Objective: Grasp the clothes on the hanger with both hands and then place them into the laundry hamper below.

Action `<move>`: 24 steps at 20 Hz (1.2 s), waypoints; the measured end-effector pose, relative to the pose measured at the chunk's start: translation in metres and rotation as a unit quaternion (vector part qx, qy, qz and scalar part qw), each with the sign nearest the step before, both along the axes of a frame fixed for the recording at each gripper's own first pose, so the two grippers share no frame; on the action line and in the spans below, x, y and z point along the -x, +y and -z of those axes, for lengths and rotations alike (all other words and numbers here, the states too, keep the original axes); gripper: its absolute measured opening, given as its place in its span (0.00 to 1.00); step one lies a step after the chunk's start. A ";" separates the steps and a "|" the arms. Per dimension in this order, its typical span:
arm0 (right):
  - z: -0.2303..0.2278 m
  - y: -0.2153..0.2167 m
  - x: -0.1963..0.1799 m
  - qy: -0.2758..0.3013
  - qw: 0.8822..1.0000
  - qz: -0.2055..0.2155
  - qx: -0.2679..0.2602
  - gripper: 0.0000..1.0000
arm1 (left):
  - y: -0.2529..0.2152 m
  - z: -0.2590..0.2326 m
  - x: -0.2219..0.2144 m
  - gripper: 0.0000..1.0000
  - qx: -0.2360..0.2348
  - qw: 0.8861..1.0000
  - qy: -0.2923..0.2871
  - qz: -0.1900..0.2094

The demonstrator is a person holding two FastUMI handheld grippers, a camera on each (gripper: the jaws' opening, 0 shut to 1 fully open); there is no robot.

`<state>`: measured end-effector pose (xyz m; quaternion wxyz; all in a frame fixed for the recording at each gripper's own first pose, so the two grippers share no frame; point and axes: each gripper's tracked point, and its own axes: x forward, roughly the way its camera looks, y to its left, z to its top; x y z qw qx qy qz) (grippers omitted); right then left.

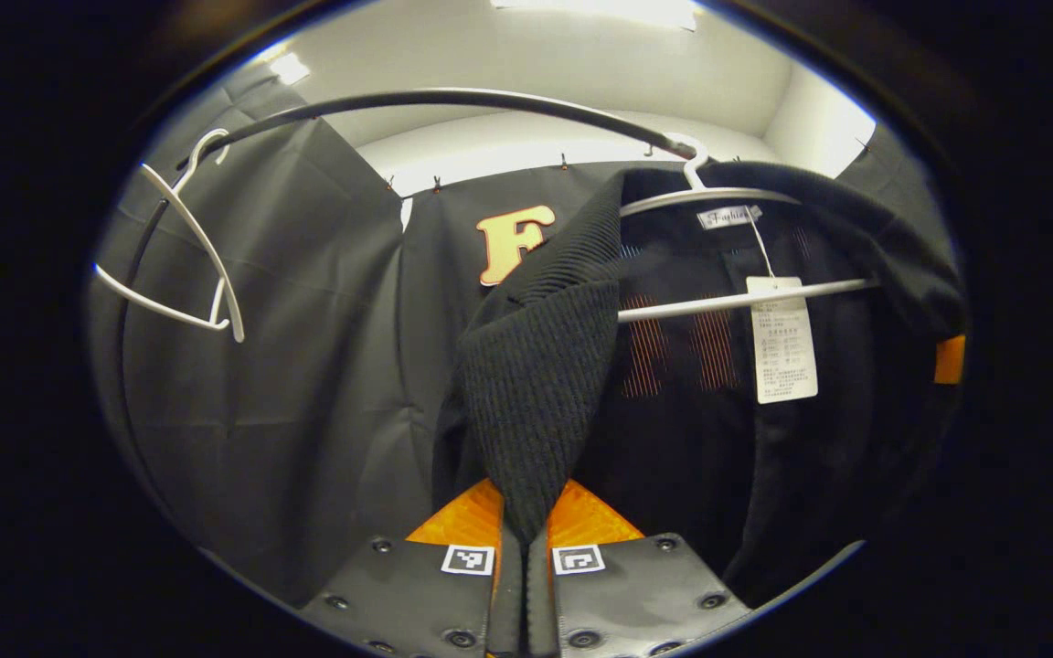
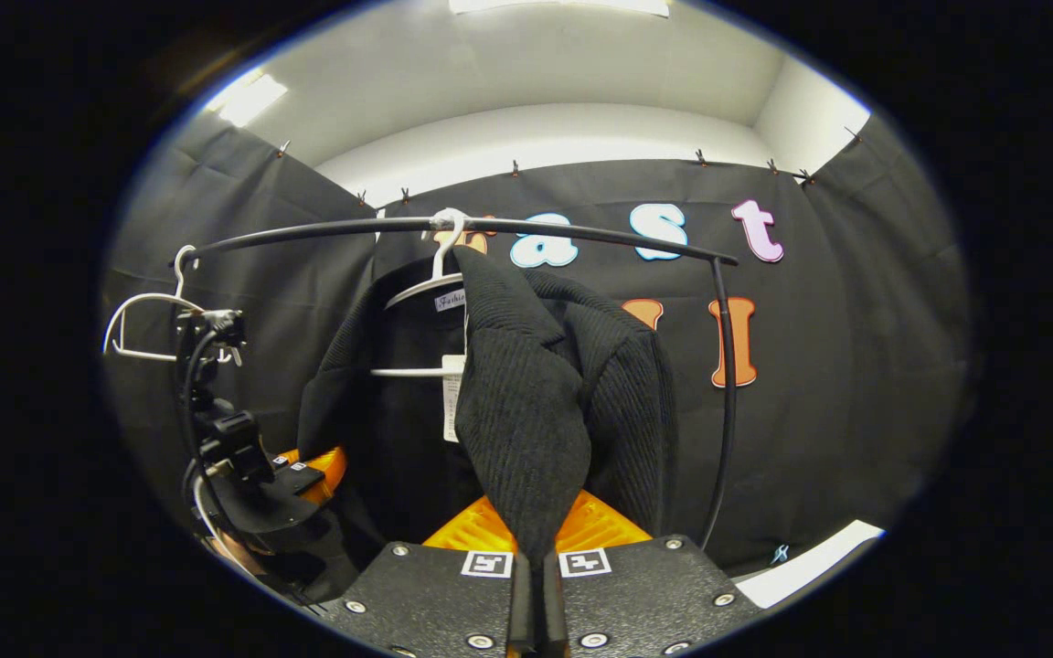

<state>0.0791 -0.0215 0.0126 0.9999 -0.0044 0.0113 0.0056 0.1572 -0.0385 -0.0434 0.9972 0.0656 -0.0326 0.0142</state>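
Black knit cardigan (image 1: 536, 393) hangs on white hanger (image 1: 728, 196) on black curved rail (image 1: 453, 99), open front, w/ white paper tag (image 1: 784, 340) dangling inside near the collar.

Left tongs (image 1: 524, 539): orange fingers pressed together, pinching a fold of the cardigan's ribbed front edge; the knit is drawn down taut from the hanger into the nip.

Right tongs (image 2: 537, 548): fingers likewise closed on the other front edge of the cardigan (image 2: 526, 411), fabric pulled down in a narrow wedge between them.

In right gripper view, left tongs (image 2: 312, 471) sit lower left at the cardigan's far side, w/ black cables running up from the body.

A second, empty white hanger (image 1: 184, 265) sits further along the rail, tilted, well apart from the cardigan. Same rail (image 2: 581, 233) and hanger (image 2: 430, 283) seen in right gripper view.
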 end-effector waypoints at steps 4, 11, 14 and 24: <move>-0.005 0.001 0.005 -0.008 1.000 -0.002 0.008 0.03 | 0.014 -0.037 0.023 0.10 -0.009 0.999 -0.027 -0.013; -0.044 -0.012 0.020 -0.051 0.998 0.020 0.031 0.03 | 0.035 -0.093 0.047 0.07 -0.004 0.998 -0.063 -0.032; -0.068 -0.029 0.023 -0.070 0.995 0.040 0.055 0.03 | 0.044 -0.109 0.042 0.10 0.001 0.997 -0.064 -0.034; -0.157 -0.100 -0.001 -0.115 0.978 0.118 0.125 0.03 | 0.057 -0.142 0.036 0.10 0.007 0.995 -0.093 -0.043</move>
